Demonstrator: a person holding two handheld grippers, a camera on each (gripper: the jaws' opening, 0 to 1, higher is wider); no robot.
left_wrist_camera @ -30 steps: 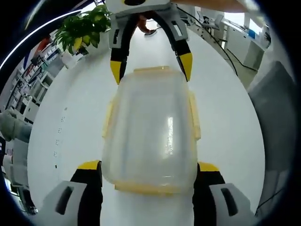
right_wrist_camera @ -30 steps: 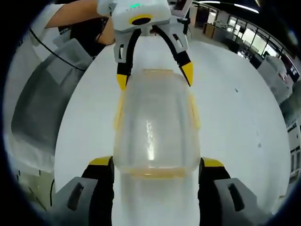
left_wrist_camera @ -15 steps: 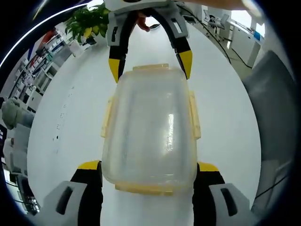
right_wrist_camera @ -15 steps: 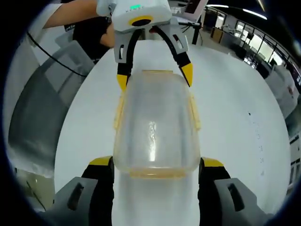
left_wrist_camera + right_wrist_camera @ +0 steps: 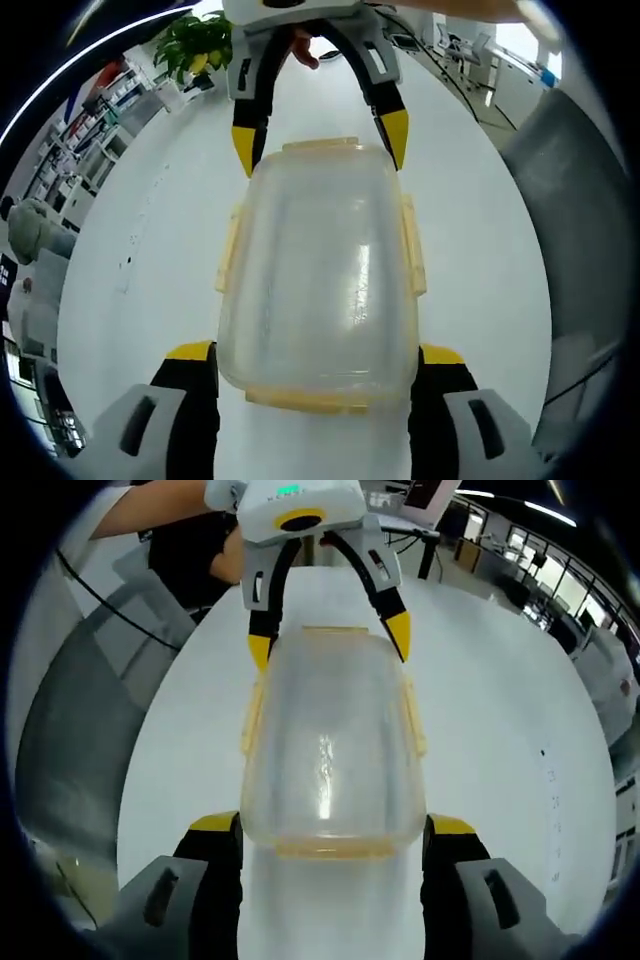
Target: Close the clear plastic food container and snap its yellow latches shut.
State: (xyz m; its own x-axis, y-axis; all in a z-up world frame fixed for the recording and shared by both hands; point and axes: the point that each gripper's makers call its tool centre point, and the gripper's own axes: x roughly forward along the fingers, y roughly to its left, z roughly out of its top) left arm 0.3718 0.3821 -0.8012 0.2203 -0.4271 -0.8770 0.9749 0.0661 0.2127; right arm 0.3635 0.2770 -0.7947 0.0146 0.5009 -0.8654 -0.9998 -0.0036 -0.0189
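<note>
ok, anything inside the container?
Nothing visible inside the clear container; through its cloudy plastic only the white table shows, in both views. Glare on the lid could hide something small. What sits directly beneath it is covered.

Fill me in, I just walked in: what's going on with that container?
A person holds a gripper in each hand, one at each end of a clear plastic food container on a white table. The left gripper and right gripper each straddle an end, fingers spread. The lid is on; the yellow latches look unsnapped.
</note>
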